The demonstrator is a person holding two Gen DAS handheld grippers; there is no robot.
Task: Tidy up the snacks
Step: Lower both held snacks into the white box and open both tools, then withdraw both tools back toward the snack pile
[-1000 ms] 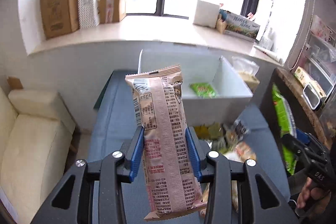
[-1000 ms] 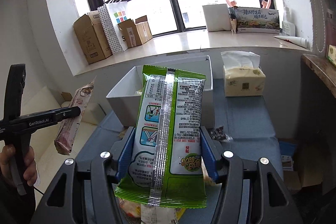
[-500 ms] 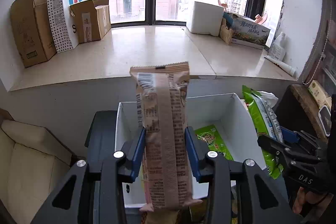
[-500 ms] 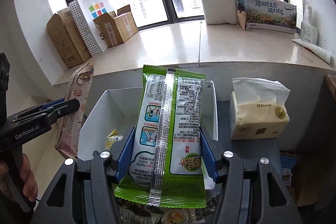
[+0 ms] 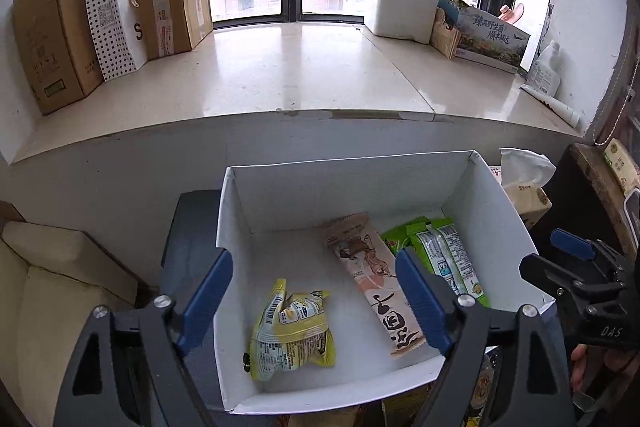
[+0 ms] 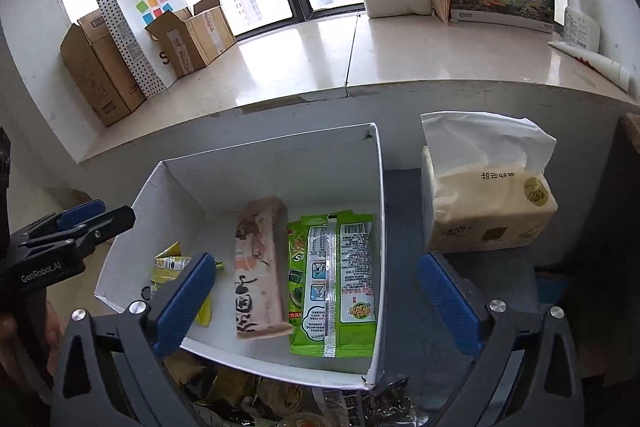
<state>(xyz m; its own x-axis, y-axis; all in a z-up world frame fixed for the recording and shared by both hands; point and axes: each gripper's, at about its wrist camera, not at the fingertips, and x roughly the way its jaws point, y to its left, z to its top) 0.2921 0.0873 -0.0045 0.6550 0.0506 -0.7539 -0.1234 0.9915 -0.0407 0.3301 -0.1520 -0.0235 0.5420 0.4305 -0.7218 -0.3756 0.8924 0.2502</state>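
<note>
**Snacks lay in the white box, both grippers empty**

The pink snack pack (image 5: 374, 279) lay flat in the white box (image 5: 304, 187), just beside the green snack pack (image 6: 336, 279) on its right, with a yellow snack bag (image 5: 292, 331) apart to the left. The left gripper (image 5: 316, 287) and the right gripper (image 6: 320, 291) both hung above with fingers spread wide, holding nothing. Only the right wrist view showed the whole tissue pack (image 6: 484, 211) beside the box and loose snacks (image 6: 280, 395) at its near wall.
</note>
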